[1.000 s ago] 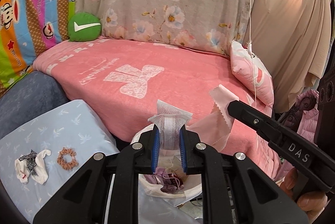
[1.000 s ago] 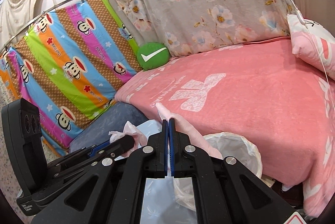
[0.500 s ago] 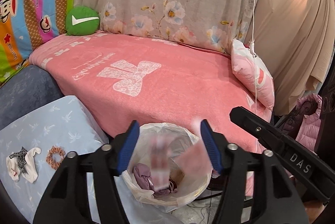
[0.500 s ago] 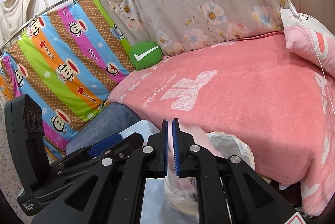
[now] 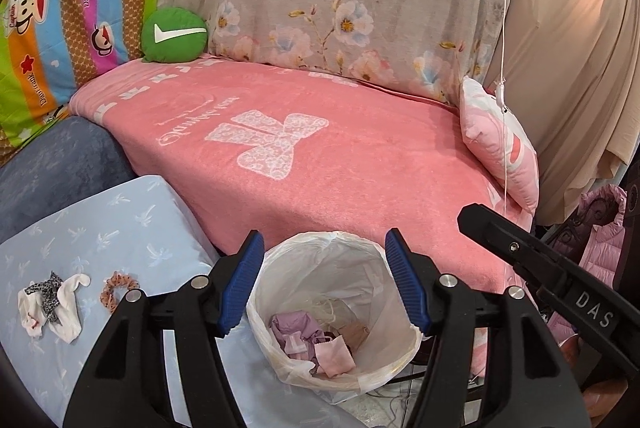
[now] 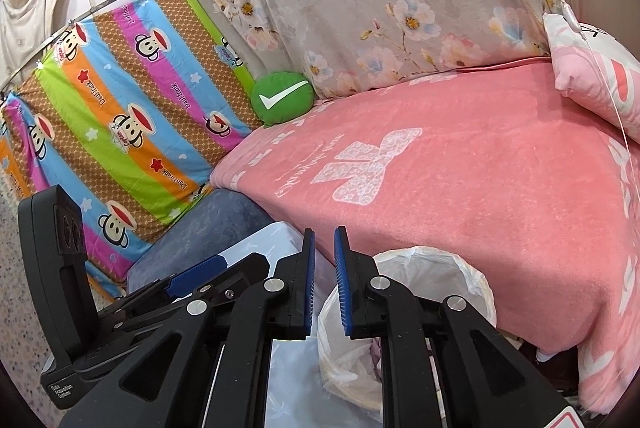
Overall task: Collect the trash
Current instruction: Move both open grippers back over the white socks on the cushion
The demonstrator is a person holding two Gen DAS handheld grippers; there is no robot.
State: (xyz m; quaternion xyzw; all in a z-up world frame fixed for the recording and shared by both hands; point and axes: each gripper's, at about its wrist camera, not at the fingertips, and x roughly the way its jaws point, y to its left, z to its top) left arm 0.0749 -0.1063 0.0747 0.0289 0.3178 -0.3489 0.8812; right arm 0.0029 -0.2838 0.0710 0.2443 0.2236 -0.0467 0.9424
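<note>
Left wrist view: the left gripper (image 5: 324, 280) hangs with jaws spread and empty above the white-lined round trash bin (image 5: 404, 332), pink and lilac scraps (image 5: 316, 342) lying inside, below the jaws. The right gripper (image 6: 323, 280), its empty jaws opening beside the bin's rim, could snag the thin liner and tip it.

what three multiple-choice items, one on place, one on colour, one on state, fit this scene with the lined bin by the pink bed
1. Where does the round green cushion with a white tick lie?
A. at the back corner of the pink bed blanket
B. inside the bin
C. on the pale blue sheet

2. What colour are the pads of the left gripper?
A. red
B. blue
C. yellow

3. What is between the left gripper's fingers?
A. a sock
B. a scrunchie
C. nothing

Answers: 1 A, it sits where blanket meets hanging cloths. 2 B, both pads show blue. 3 C, they stand apart above the white-lined waste bin, scraps lying inside.
</note>
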